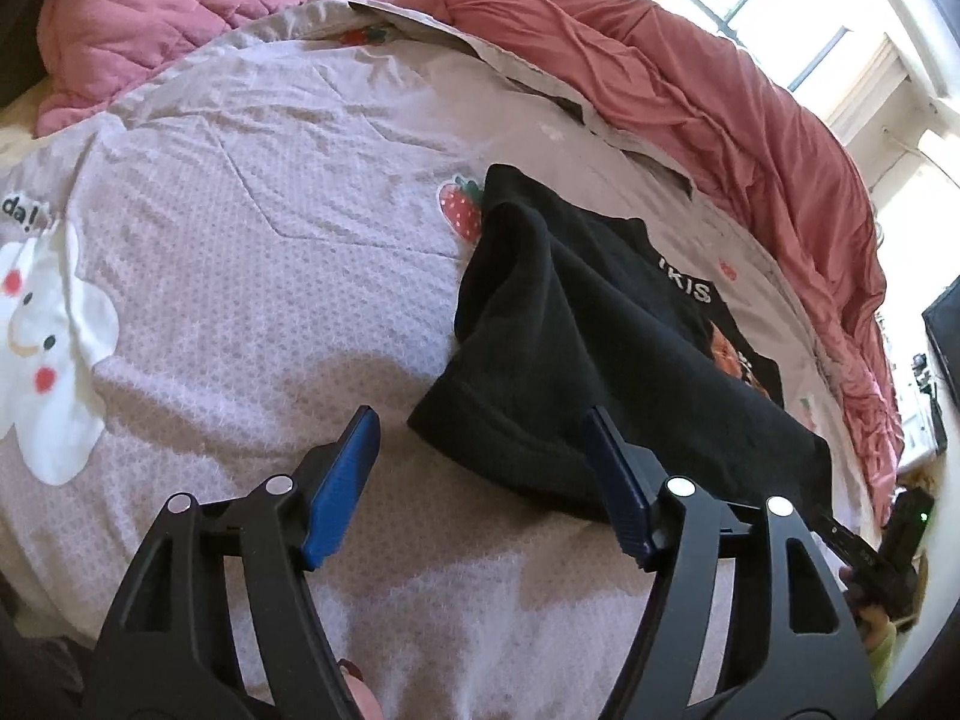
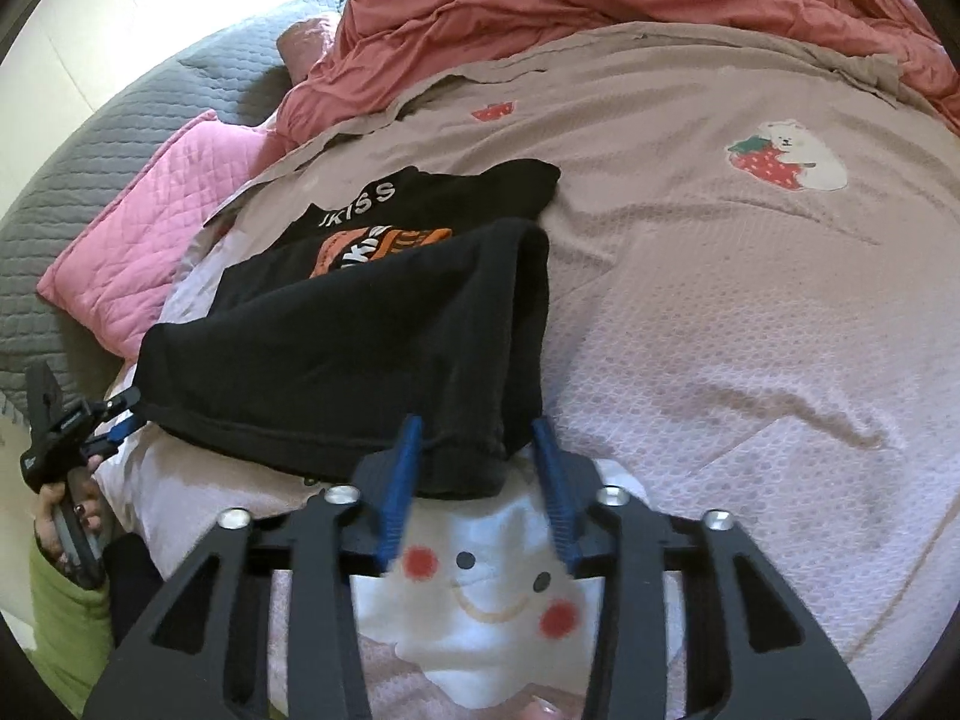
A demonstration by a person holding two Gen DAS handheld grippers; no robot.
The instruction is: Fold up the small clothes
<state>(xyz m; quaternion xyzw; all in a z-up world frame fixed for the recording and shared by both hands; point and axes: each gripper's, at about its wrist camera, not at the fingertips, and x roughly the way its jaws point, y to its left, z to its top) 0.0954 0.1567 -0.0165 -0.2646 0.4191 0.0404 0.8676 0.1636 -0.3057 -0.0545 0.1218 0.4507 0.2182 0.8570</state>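
A small black T-shirt (image 1: 576, 336) with white letters and an orange print lies on the pale pink bedspread (image 1: 240, 252), its lower part folded up over the print. In the left wrist view my left gripper (image 1: 486, 456) is open, with the shirt's near left corner just ahead between the blue fingers. In the right wrist view the shirt (image 2: 372, 348) lies ahead, and my right gripper (image 2: 477, 456) is open with the shirt's near corner between its fingers. The other hand-held gripper (image 2: 90, 414) shows at the shirt's left corner.
A crumpled red blanket (image 1: 690, 96) lies along the far side of the bed. A pink quilted pillow (image 1: 180, 18) sits at the back left. White cloud and strawberry prints (image 2: 480, 594) decorate the bedspread. A grey quilt (image 2: 120, 120) lies beyond the pink pillow.
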